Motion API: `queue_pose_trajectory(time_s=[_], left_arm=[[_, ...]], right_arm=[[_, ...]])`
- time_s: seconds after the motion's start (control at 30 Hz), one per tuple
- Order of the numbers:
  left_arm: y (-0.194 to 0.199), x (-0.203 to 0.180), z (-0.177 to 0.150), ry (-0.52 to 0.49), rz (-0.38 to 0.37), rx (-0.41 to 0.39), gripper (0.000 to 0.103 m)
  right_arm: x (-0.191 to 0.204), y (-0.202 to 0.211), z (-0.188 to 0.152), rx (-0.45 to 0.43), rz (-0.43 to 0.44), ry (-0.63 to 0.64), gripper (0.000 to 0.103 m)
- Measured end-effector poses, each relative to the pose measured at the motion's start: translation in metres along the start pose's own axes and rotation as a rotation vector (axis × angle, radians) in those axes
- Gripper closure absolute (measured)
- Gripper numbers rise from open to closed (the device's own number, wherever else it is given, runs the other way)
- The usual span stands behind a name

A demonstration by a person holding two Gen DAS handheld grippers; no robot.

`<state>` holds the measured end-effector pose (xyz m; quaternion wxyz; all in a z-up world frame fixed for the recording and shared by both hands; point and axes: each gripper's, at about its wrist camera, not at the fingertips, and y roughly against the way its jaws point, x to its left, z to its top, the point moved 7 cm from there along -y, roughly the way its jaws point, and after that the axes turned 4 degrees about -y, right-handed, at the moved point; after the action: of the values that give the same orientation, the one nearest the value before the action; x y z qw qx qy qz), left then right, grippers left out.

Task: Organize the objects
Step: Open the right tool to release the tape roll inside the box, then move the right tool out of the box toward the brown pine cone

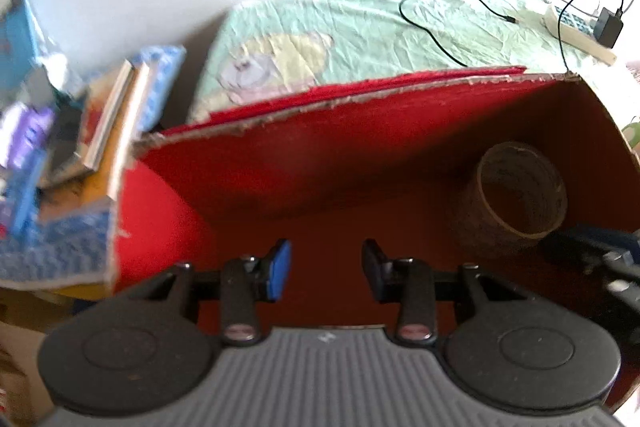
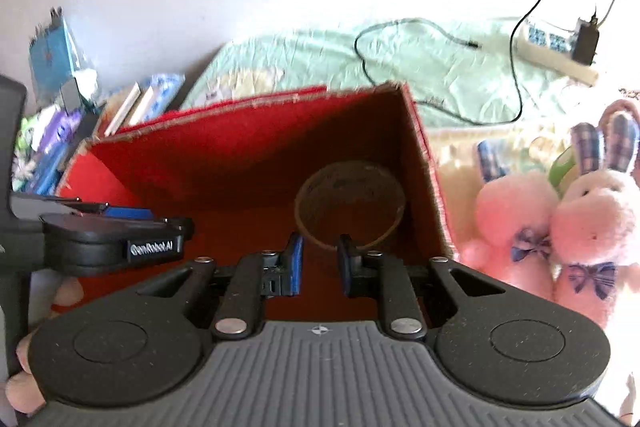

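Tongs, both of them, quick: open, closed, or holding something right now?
Left tongs: open, holding nothing, over the red box.
Right tongs: open, empty, just short of the tape roll.

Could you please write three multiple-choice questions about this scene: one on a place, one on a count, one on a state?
1. Where is the cardboard tape roll?
A. inside the red box
B. on the green sheet
C. on the books

2. How many pink plush rabbits sit beside the box?
A. one
B. two
C. four

3. In what state is the left gripper?
A. shut on the roll
B. shut on a book
C. open and empty

Answers:
1. A, the roll lies on the box floor near its right wall.
2. B, the right wrist view shows two rabbits side by side, each with a blue bow.
3. C, its blue-padded fingers stand apart above the box floor with nothing between them.
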<state>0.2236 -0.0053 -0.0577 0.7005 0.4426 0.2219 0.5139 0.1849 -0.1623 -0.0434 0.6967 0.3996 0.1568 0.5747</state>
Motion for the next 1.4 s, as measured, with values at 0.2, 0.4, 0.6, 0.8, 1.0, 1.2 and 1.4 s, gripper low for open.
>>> queue_pose_trajectory(time_s=[0.2,0.4,0.6,0.8,1.0,1.2,1.4], left_arm=[[0.032,-0.011,-0.004,0.000,0.026,-0.043,0.062],[0.071,-0.023,-0.013,0.018,0.046,-0.085,0.057],[0.099,-0.038,-0.030,0.048,0.085,-0.098,0.054],[0.121,-0.048,-0.049,0.089,0.127,-0.103,0.051],[0.135,-0.059,-0.068,0.128,0.152,-0.090,0.043],[0.139,-0.074,-0.082,0.138,0.160,-0.066,0.041],[0.142,-0.086,-0.091,0.120,0.168,-0.058,0.040]], right_arm=[[-0.013,0.034,-0.001,-0.094,0.030,-0.008,0.066],[-0.018,0.064,-0.005,-0.127,0.074,0.013,0.058],[-0.022,0.083,-0.015,-0.118,0.123,0.041,0.058],[-0.029,0.096,-0.025,-0.103,0.170,0.055,0.058],[-0.037,0.105,-0.037,-0.073,0.220,0.067,0.058],[-0.044,0.109,-0.050,-0.036,0.252,0.077,0.058],[-0.056,0.106,-0.063,0.013,0.271,0.051,0.058]])
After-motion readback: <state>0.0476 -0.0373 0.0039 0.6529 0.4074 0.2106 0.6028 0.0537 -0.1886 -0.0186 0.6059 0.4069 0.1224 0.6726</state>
